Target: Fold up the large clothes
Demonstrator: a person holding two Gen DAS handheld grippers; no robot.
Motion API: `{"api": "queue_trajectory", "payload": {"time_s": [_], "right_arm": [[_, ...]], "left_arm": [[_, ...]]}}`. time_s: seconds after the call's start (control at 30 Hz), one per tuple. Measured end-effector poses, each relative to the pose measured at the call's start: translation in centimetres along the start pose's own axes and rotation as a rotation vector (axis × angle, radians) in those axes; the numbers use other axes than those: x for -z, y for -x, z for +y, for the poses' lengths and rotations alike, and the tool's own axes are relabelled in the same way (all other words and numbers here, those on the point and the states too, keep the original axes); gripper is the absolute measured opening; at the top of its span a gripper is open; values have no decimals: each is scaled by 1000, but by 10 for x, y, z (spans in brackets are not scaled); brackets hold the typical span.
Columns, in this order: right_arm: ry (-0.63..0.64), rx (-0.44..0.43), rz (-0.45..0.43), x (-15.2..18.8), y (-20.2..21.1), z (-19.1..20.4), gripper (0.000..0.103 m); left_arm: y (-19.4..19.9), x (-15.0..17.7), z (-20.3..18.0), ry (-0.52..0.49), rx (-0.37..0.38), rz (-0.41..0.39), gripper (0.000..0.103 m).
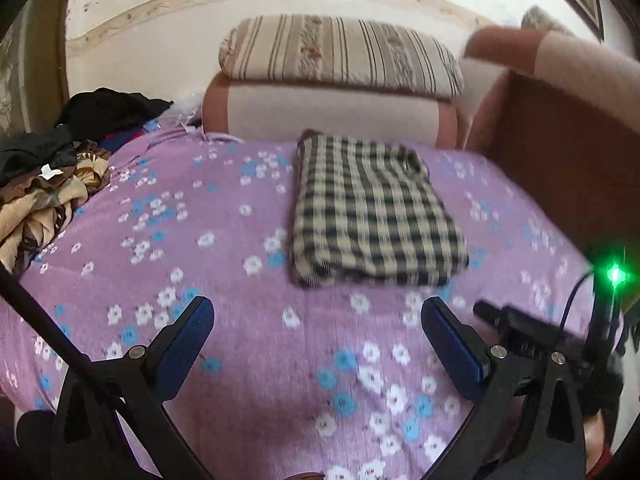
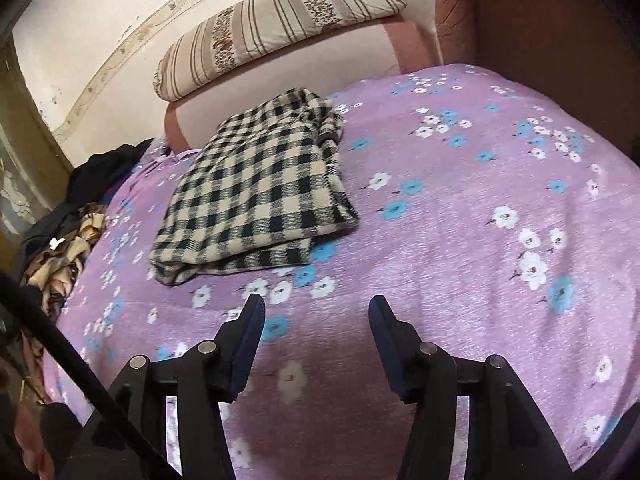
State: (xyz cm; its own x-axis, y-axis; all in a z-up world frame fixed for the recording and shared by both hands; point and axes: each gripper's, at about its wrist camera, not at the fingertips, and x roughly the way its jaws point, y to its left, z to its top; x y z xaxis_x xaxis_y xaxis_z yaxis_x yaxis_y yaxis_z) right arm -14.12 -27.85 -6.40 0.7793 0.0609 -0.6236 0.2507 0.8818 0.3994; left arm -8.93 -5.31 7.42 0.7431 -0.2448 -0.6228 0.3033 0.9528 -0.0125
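Note:
A black-and-cream checked garment (image 1: 372, 212) lies folded into a rectangle on the purple flowered bedspread (image 1: 224, 208), near the far end. It also shows in the right wrist view (image 2: 256, 196), left of centre. My left gripper (image 1: 318, 314) is open and empty, held above the bedspread in front of the folded garment. My right gripper (image 2: 316, 312) is open and empty, above the bedspread in front and to the right of the garment. Neither gripper touches any cloth.
A heap of unfolded clothes, brown patterned (image 1: 48, 196) and black (image 1: 108, 108), lies at the bed's left edge and shows in the right wrist view (image 2: 64, 256). A striped pillow (image 1: 340, 52) rests on the pink headboard. A brown wooden side panel (image 1: 560, 152) stands at right.

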Motion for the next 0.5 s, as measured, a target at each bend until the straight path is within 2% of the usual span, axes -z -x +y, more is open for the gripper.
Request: {"api": "queue_trajectory", "payload": {"time_s": [0.23,0.5], "right_arm": [[51,50,-7,4,-2,3,64],[92,104,-9,8,-3,9,66]], "left_arm": [[-10,13,-15,-37,-6,56,103],[-16,22,-24,-86,-58,95,103]]}}
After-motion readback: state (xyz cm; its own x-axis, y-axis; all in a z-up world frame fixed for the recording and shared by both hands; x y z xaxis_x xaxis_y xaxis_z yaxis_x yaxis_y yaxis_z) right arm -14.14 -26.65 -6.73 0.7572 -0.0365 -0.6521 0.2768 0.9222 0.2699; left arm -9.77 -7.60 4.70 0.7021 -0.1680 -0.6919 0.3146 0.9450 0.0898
